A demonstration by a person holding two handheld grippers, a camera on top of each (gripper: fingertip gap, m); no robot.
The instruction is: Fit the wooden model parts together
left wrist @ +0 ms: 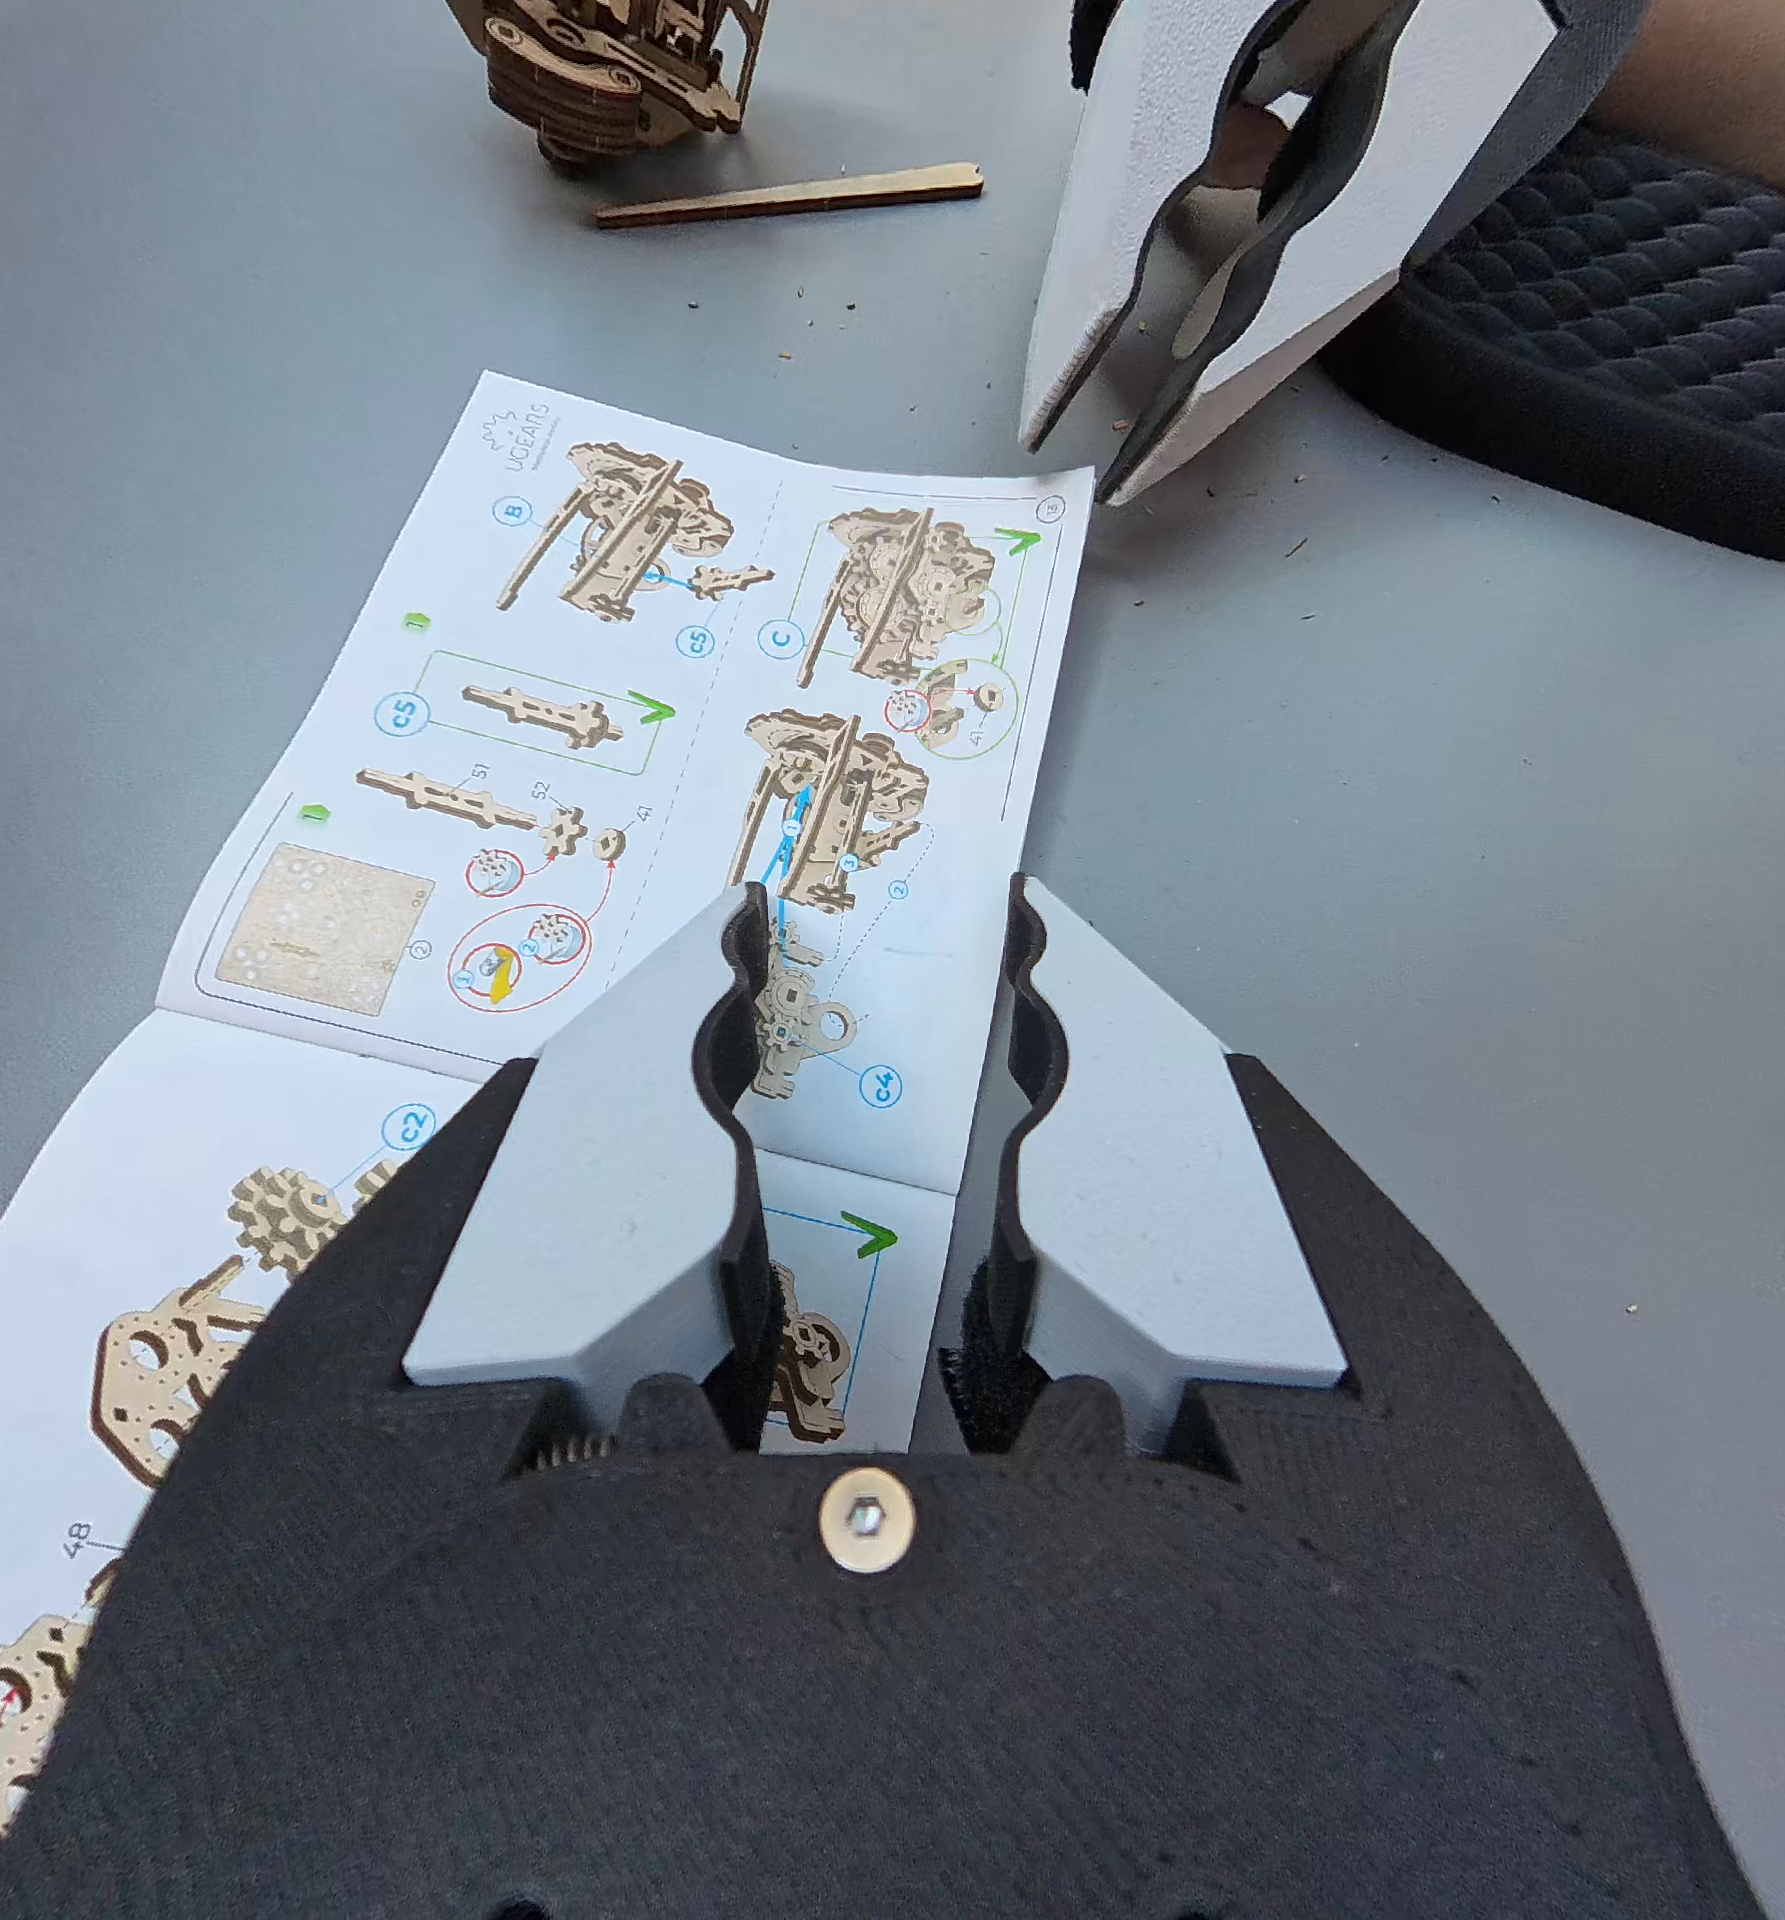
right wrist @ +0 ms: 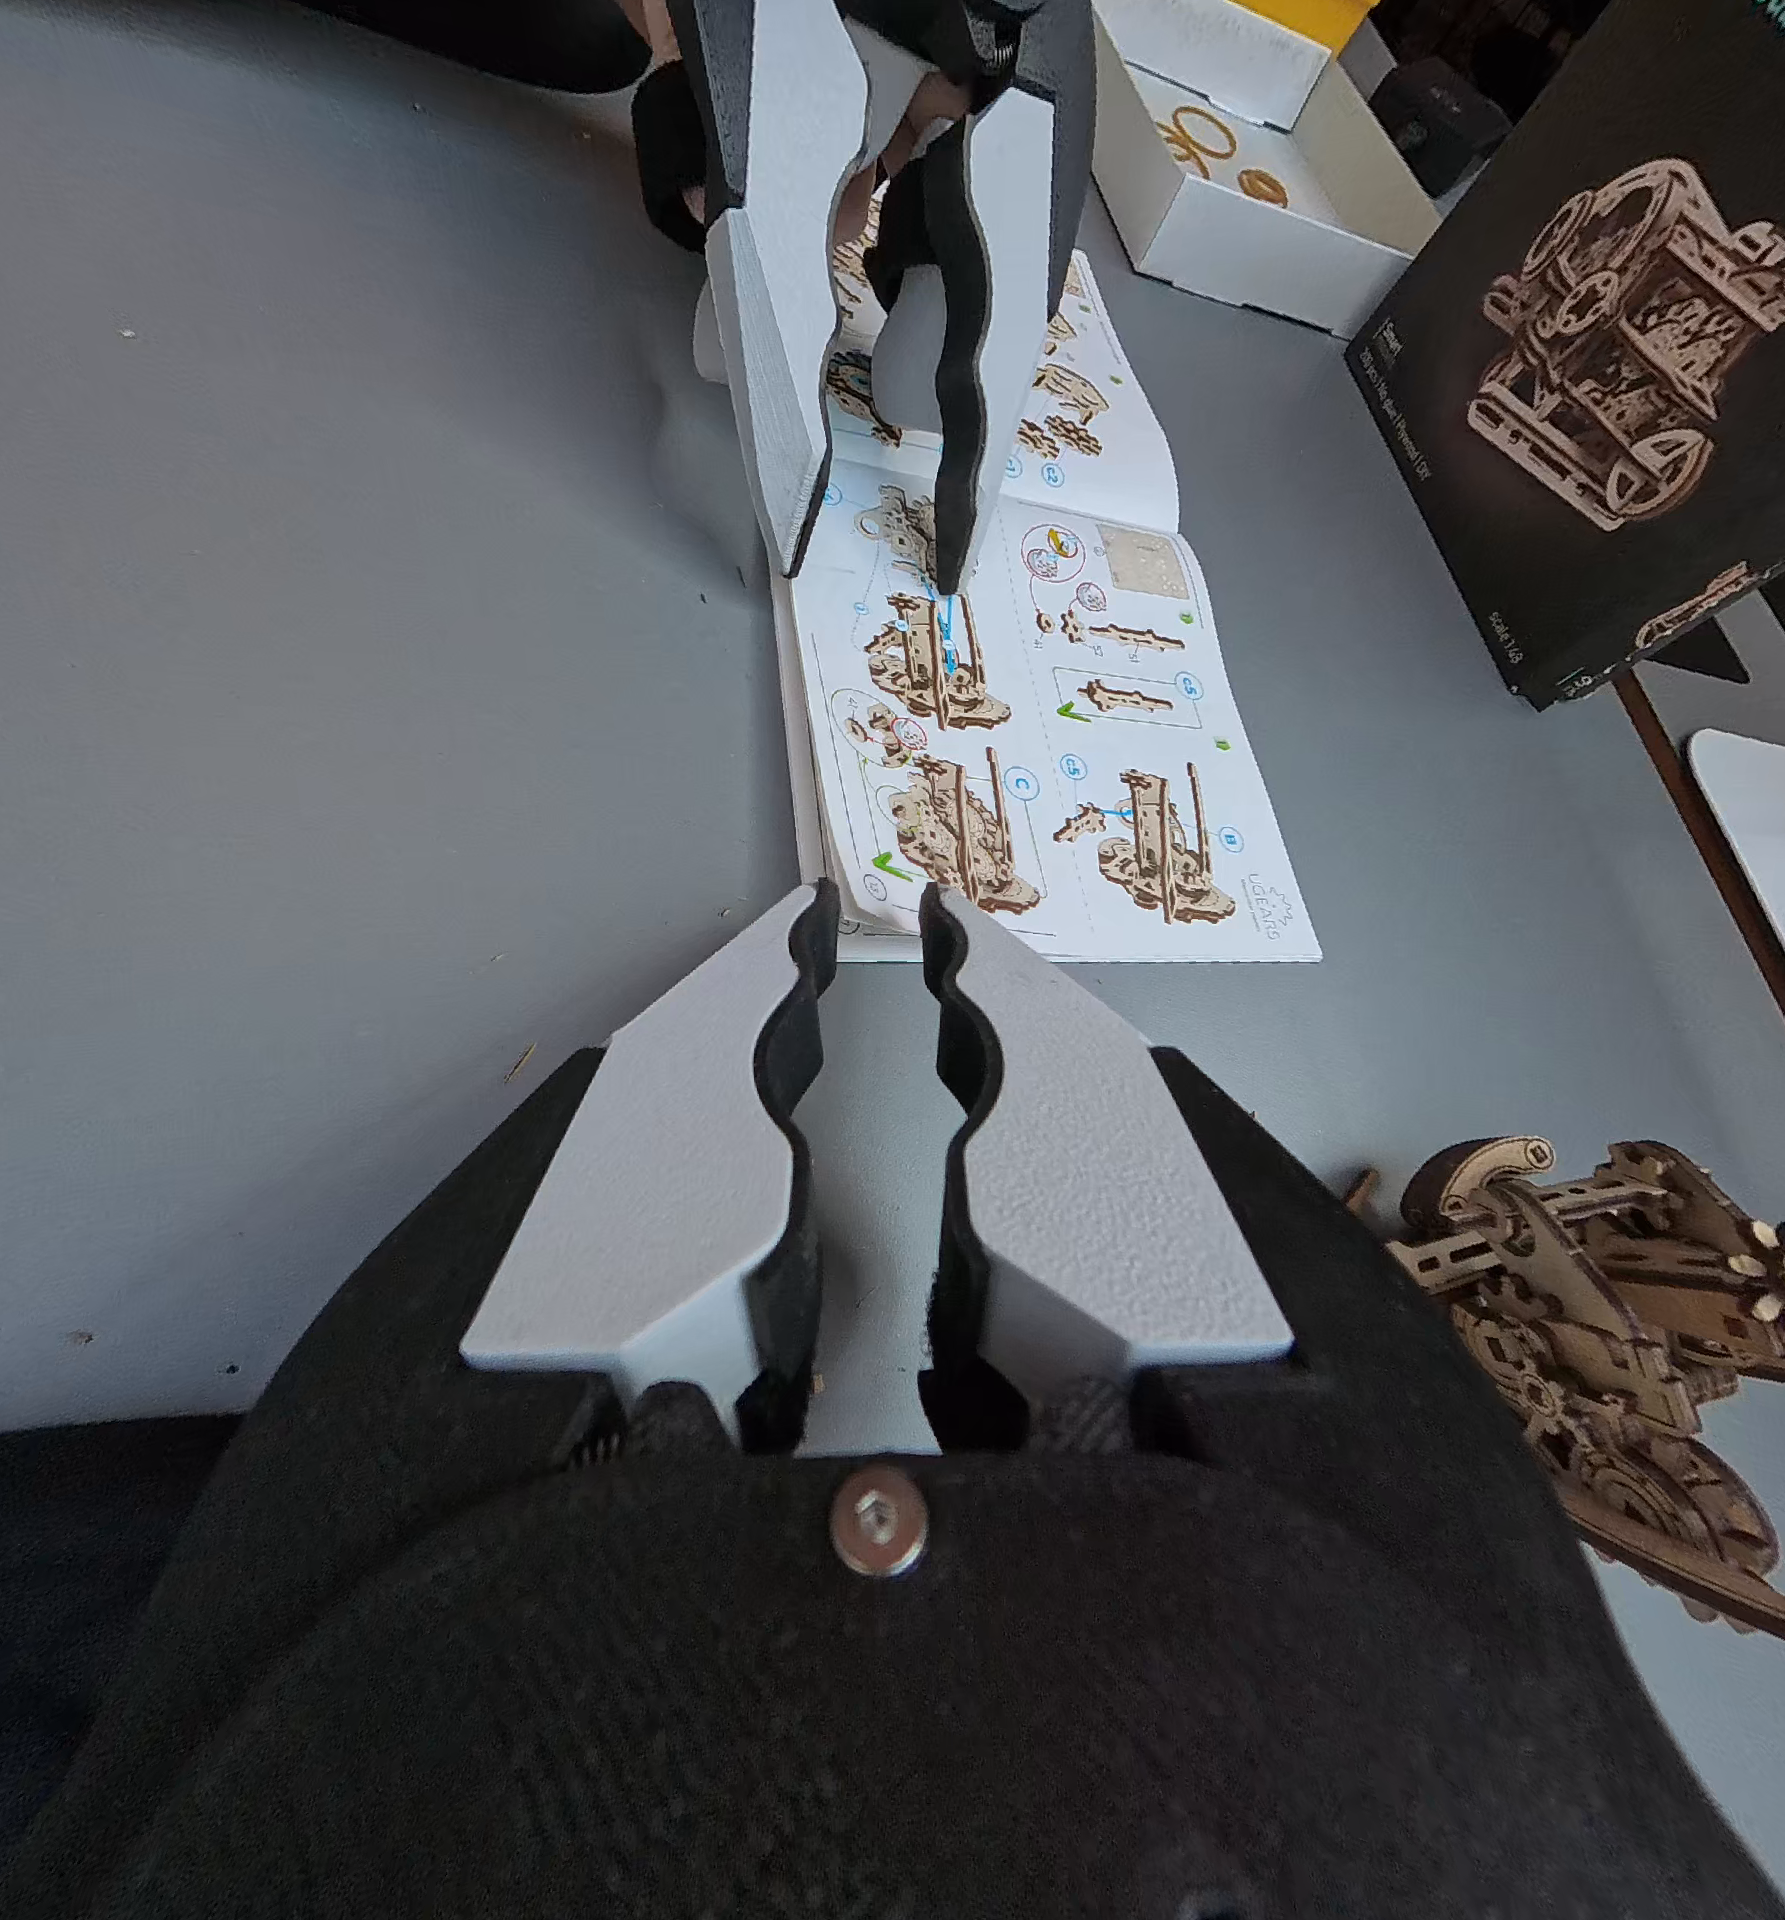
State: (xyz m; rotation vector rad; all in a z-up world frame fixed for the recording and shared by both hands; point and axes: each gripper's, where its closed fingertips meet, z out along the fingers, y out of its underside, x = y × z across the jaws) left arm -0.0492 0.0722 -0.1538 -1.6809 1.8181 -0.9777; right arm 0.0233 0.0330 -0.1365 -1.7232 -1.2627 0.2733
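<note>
Left wrist view: our left gripper [left wrist: 883, 894] hangs with its fingers spread wide, nothing between the dark wavy pads, poised above the open instruction booklet [left wrist: 597, 748] lying on the grey table [left wrist: 1387, 935]. Our right gripper [right wrist: 875, 902] is parted by a narrower gap and is also empty, its tips over the near edge of the same booklet [right wrist: 1158, 769]. In the left wrist view we see it [left wrist: 1070, 462] come down at the booklet's far right corner, just beside a black textured pad [left wrist: 1615, 343]. Farther out, the partly built wooden model [left wrist: 607, 73] stands well beyond the booklet with a loose wooden strip [left wrist: 794, 195] lying just in front of it; from our right wrist the model [right wrist: 1636, 1371] sits off to the right. Behind are a dark kit box [right wrist: 1636, 343] and a white open box [right wrist: 1231, 187]
</note>
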